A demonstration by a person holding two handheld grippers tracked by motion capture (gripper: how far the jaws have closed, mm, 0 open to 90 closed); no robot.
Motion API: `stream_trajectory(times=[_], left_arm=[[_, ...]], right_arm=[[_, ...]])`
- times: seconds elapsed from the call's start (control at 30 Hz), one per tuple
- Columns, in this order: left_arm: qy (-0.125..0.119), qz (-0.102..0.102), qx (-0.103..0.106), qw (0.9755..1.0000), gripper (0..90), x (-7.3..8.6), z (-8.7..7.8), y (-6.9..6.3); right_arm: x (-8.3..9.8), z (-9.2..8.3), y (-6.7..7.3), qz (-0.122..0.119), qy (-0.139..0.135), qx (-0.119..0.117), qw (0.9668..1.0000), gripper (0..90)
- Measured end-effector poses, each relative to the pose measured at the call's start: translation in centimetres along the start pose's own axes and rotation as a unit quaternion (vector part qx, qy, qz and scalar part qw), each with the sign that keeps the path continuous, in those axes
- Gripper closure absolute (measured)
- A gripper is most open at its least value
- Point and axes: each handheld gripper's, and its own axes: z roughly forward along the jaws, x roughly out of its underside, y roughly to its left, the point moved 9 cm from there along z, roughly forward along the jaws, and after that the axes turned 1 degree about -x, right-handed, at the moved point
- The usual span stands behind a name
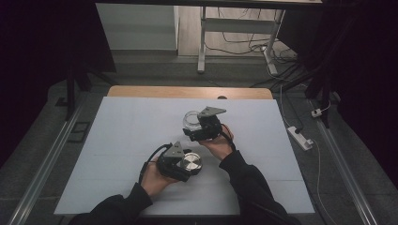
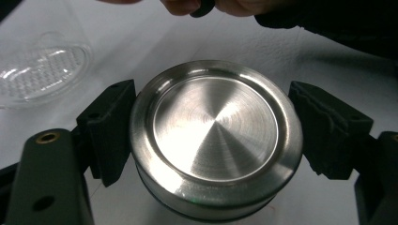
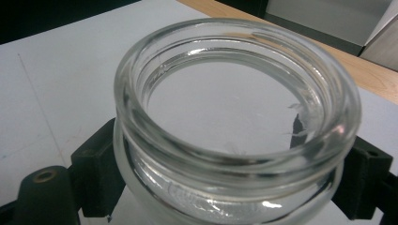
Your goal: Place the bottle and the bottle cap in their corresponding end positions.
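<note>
A round steel lid (image 1: 191, 162) (image 2: 215, 136) sits between the jaws of my left gripper (image 1: 185, 165) (image 2: 213, 136), which is shut on its rim from both sides. It is low over the white table near the front middle. A clear glass jar (image 1: 191, 120) (image 3: 234, 117), mouth up and with nothing inside, is clamped at its neck by my right gripper (image 1: 197, 125) (image 3: 232, 183). The jar is farther back and slightly right of the lid. In the left gripper view the jar (image 2: 40, 70) lies at the upper left, apart from the lid.
The white tabletop (image 1: 126, 140) has a wooden strip (image 1: 187, 92) along its far edge. Beyond it are a table leg (image 1: 202, 42), cables on the floor and a power strip (image 1: 300, 137) at the right. Dark curtains stand on both sides.
</note>
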Motion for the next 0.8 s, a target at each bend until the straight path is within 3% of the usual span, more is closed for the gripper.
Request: stream_trajectory(times=[0.27, 0.8], left_arm=[[0.028, -0.001, -0.011, 0.9995, 20.6, 0.8, 1.7, 0.6], [0.062, -0.004, -0.02, 0.9978, 20.5, 1.7, 2.7, 1.4]], right_arm=[[0.5, 1.0, -0.4, -0.006, 0.009, 0.006, 0.9999, 14.5], [1.4, 2.2, -1.2, -0.009, 0.012, 0.013, 0.9998, 14.5]])
